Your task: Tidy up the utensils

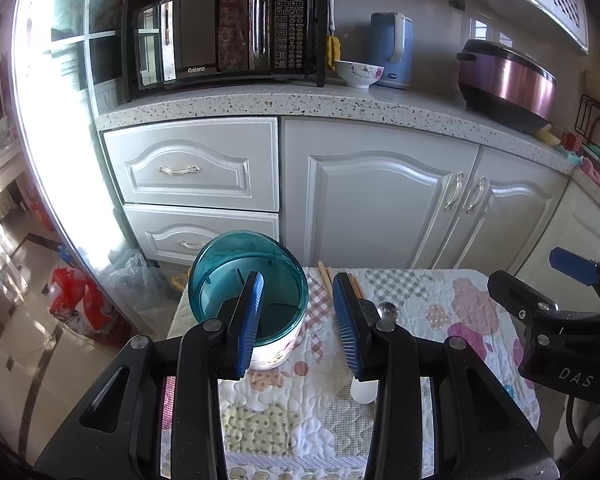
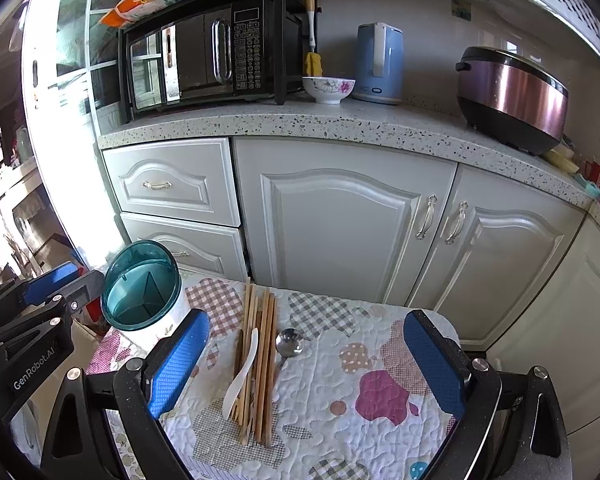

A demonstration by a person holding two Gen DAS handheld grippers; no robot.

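Blue-padded right gripper (image 2: 306, 364) spread wide above wooden chopsticks (image 2: 260, 360), white spoon (image 2: 240, 376) and metal spoon (image 2: 289, 342) on the quilted cloth (image 2: 340, 420), left gripper (image 1: 298, 324) parted, empty, beside teal-rimmed utensil holder (image 1: 248, 280).

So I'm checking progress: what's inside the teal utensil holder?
Inside the teal utensil holder only dividers show; no utensils are visible. Its near wall hides part of the bottom.
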